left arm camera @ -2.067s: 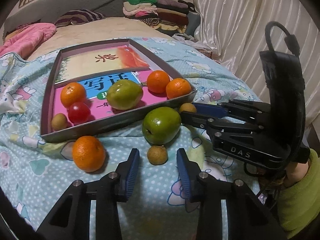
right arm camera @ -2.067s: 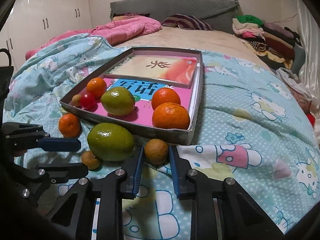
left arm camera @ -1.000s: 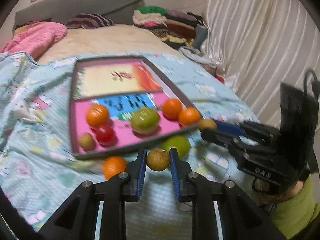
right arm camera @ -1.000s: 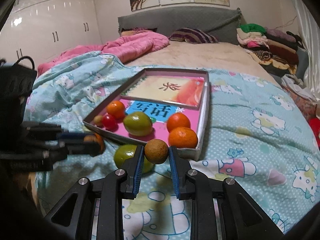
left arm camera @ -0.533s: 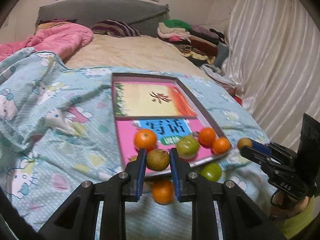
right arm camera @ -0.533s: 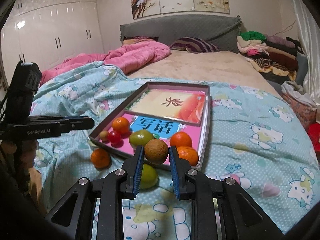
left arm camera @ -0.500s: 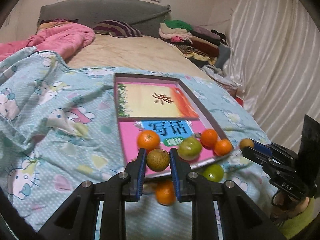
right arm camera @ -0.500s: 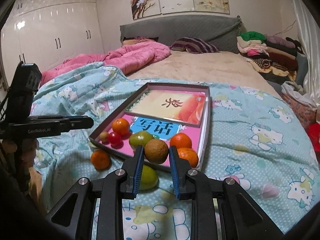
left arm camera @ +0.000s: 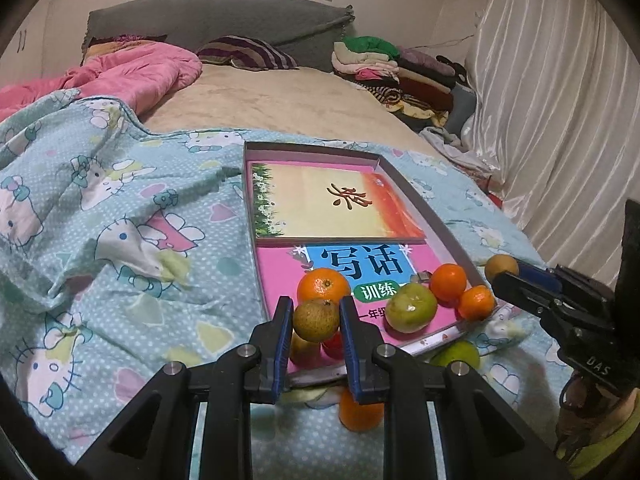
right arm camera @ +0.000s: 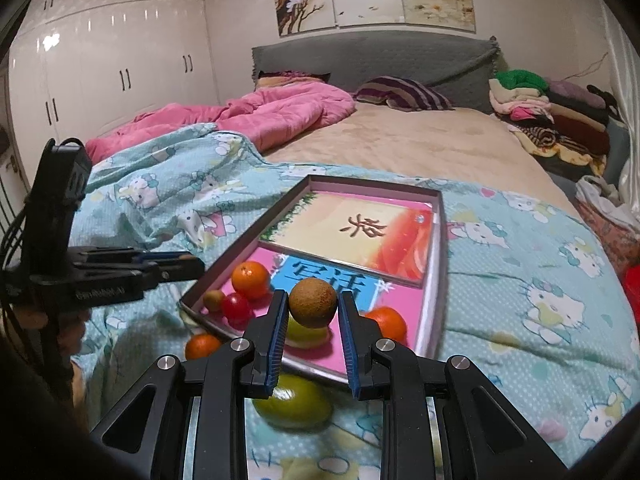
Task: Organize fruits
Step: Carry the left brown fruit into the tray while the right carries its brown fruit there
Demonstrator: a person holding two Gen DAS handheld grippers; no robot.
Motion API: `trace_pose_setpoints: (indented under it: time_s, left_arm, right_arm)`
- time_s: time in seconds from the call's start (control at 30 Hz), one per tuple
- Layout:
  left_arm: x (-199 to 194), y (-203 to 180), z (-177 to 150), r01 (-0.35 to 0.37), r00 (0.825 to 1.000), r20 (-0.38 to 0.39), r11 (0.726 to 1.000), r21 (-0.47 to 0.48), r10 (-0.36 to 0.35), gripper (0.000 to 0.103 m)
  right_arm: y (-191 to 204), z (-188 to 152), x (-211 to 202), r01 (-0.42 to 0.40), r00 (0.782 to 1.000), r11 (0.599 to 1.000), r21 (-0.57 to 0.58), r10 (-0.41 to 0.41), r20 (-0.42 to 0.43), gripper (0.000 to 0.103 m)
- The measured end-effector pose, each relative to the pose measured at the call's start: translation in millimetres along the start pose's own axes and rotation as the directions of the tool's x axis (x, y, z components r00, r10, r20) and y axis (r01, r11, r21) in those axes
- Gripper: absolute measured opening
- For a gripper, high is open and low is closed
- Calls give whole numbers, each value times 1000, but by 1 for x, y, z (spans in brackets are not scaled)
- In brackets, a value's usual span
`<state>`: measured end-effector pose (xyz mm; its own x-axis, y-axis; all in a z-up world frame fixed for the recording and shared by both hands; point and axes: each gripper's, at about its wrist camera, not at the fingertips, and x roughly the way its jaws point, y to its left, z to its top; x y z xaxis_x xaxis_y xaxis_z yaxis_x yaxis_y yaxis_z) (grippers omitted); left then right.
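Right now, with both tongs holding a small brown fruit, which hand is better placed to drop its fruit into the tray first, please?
Left, probably. The left tongs hold their brown fruit over the tray's near corner; the right tongs look further short of its rim.

- Tray (left arm camera: 424, 216): shallow grey-rimmed box on the bed, books lining its floor, fruit crowded at the near end.
- Two small brown longans held up off the bed, one pinched in left gripper (left arm camera: 316, 320), one in right gripper (right arm camera: 313, 307).
- In tray: orange (left arm camera: 323, 286) at 12 o'clock of the left-held longan; green fruit (left arm camera: 413, 307) at 3 o'clock of it; two more oranges (left arm camera: 448, 282) at the tray's right corner; red cherry tomato (right arm camera: 236, 307) and small brown fruit (right arm camera: 214, 300) at left near corner.
- On the bed, outside near rim: big green fruit (right arm camera: 294, 402), one orange (right arm camera: 202, 346).
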<state>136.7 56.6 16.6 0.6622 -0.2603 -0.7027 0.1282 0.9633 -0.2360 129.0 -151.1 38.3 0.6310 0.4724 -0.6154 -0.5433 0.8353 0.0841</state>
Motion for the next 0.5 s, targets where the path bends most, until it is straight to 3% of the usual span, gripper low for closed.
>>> trace_pose_setpoints:
  time_s: [0.5]
  left_arm:
    - [19, 5, 1, 3, 999, -37, 1000, -12, -3, 24]
  right_arm:
    - [28, -15, 34, -73, 994, 996, -49, 69, -83, 26]
